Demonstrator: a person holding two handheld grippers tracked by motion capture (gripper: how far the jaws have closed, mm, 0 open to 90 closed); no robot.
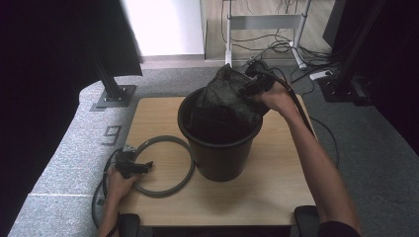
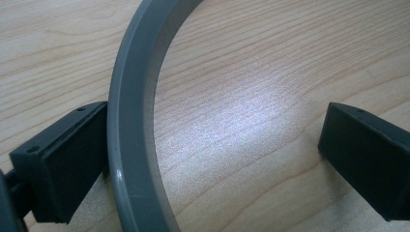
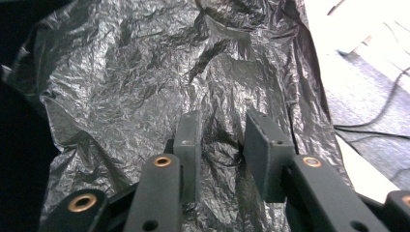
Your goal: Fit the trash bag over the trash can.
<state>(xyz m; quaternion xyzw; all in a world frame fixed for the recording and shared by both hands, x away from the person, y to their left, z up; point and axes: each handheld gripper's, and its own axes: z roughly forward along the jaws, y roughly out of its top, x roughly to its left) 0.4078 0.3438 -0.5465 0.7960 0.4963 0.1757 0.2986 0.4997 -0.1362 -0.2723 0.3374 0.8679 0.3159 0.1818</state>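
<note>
A black bin [image 1: 217, 148] stands in the middle of the wooden table [image 1: 276, 187]. A crumpled black bag [image 1: 225, 96] rises out of its far rim. My right gripper [image 1: 249, 91] is at the bag's right side, by the bin's far right rim. In the right gripper view its jaws [image 3: 222, 140] stand a little apart, with wrinkled bag film [image 3: 145, 72] in the gap and no pad pressing on it. A grey ring [image 1: 190, 165] lies flat to the left of the bin. My left gripper [image 1: 148, 167] rests open across the ring's near left arc. The ring [image 2: 133, 121] lies against one pad.
The table's left edge runs close beside the left hand. Grey carpet surrounds the table. A black metal post [image 1: 111, 84] stands at the back left. Cables and a white frame [image 1: 276, 47] lie on the floor behind. A black cable trails from each gripper.
</note>
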